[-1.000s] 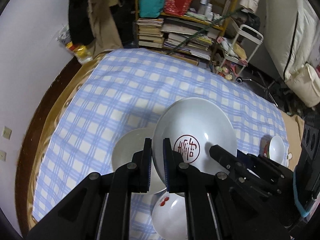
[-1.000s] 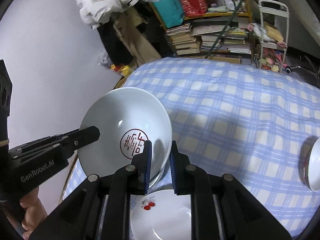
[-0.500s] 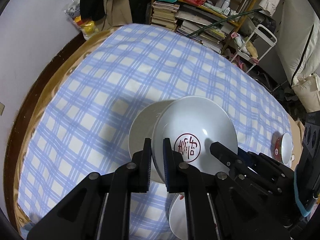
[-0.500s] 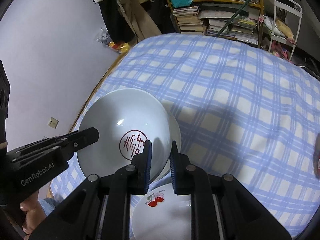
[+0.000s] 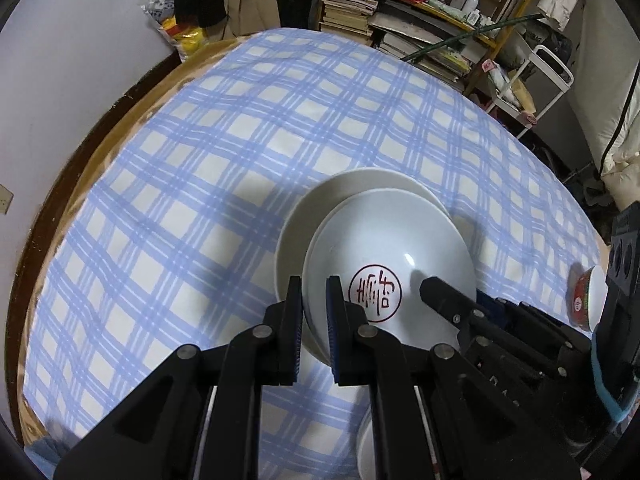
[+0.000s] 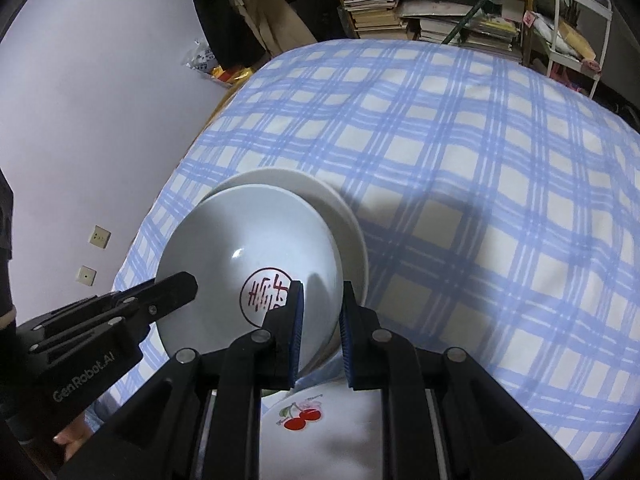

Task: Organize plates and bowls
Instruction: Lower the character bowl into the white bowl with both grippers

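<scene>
Both the left gripper (image 5: 314, 312) and right gripper (image 6: 321, 316) clamp opposite rims of the red-emblem white bowl (image 5: 400, 248) above a white plate (image 5: 304, 216).

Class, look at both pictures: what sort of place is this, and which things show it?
Probably a lived-in room at home: a table under a blue checked cloth, cluttered shelves of stacked books, and clothes hanging by the wall.

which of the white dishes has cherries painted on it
The plate nearest the camera, under the right gripper. The held bowl bears a red round seal instead, and the dish beneath the bowl is plain white.
</scene>
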A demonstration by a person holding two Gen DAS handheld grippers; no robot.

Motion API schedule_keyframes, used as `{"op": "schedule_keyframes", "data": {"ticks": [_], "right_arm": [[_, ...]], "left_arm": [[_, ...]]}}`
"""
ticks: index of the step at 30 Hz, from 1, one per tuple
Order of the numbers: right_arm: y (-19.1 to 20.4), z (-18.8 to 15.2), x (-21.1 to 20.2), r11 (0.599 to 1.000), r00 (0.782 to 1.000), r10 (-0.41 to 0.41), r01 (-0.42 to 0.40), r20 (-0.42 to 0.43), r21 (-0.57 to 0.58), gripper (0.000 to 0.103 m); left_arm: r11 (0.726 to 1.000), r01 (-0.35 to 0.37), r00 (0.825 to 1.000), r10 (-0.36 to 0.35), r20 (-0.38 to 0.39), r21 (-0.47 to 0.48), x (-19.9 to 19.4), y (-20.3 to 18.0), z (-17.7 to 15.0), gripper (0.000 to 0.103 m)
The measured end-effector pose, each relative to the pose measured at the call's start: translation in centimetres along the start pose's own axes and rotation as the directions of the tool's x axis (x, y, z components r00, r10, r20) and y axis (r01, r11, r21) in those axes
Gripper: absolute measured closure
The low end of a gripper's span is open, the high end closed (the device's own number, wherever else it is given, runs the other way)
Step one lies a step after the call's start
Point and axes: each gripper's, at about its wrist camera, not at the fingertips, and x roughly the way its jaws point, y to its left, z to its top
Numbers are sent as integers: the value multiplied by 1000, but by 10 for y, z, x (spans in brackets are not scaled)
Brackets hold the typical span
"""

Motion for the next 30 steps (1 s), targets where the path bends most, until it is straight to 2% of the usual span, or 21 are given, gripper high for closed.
{"op": "schedule_keyframes", "data": {"ticks": [6,14,19,24,30], "right_arm": [[11,0,4,997,998,-61,62,27,-48,84],[7,4,5,997,998,-59,60,29,-47,84],[16,-3,8,985,991,-125,130,49,-113,84],[11,-2,8,990,991,-118,122,55,-73,84],[7,3,8,994,995,-95,96,28,-54,84]], "left_arm": [[999,11,1000,-12,-15,-30,11,7,2,93],[998,28,999,-29,-26,-52,16,9,2,93],[996,44,999,-47,-28,-74,15,10,-1,93],[996,65,998,-66,-10,-67,12,8,-2,93],[997,53,998,-54,-13,-59,11,6,-2,93]]}}
